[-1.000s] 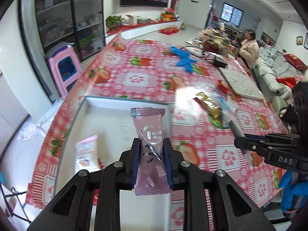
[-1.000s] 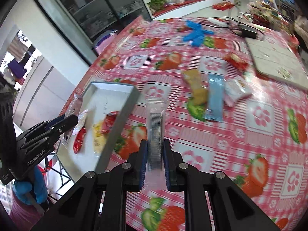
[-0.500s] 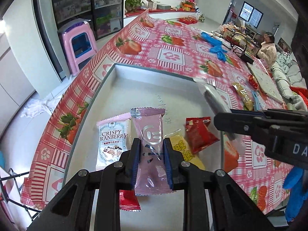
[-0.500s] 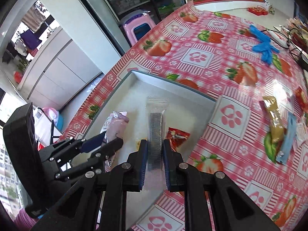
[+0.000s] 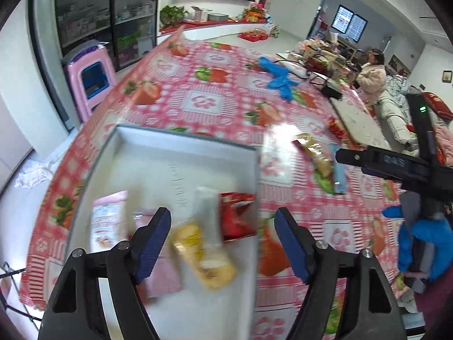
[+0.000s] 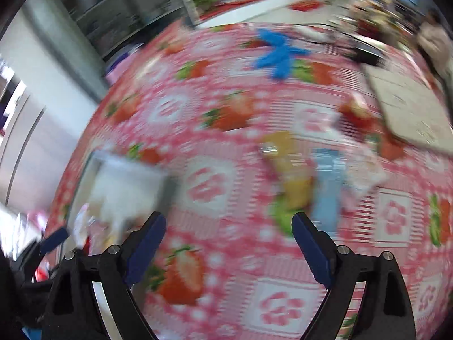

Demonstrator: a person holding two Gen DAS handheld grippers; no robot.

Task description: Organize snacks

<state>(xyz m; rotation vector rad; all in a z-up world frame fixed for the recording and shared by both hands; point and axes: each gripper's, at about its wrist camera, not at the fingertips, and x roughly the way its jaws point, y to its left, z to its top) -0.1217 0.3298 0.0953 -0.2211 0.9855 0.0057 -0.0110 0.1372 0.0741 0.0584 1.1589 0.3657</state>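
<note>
Left wrist view
Left gripper [image 5: 223, 240]: jaws spread wide, nothing between them, hovering over the tray.
Tray [image 5: 181, 144]: white, shallow, on the strawberry tablecloth [image 5: 203, 99].
Snacks in tray: white-and-pink packet [image 5: 106, 221] at left, pale pink packet [image 5: 162, 272] low down, yellow packet [image 5: 202, 255] in the middle, clear wrapper [image 5: 209, 218] lying over the yellow one, red packet [image 5: 236, 218] at right.
Snacks left outside: golden packet [image 5: 315, 155] and blue stick packet [image 5: 338, 175] side by side on the cloth, a small red one [image 5: 335, 126] farther off.
Right gripper [image 5: 351, 157]: seen side-on at the right edge, hovering near the loose snacks.
Writing: print on the white-and-pink packet too blurred to read; likewise the mark on the right gripper's body.

Right wrist view
Right gripper [image 6: 228, 243]: jaws wide apart, empty, above the cloth just short of the golden packet [image 6: 291, 175] and blue stick packet [image 6: 328, 187].
Tray [image 6: 127, 170]: low at left, heavily smeared.
Writing: none legible.

Risk
Overlap: golden and blue packets touching or nearly so; likely cause of a double pick or of nudging one aside.
Slip: thin, glossy wrappers, probably prone to sliding out of a shallow pinch.
Crowding: packets piled mid-tray, so further drops there may stack and spill over the low rim.
</note>
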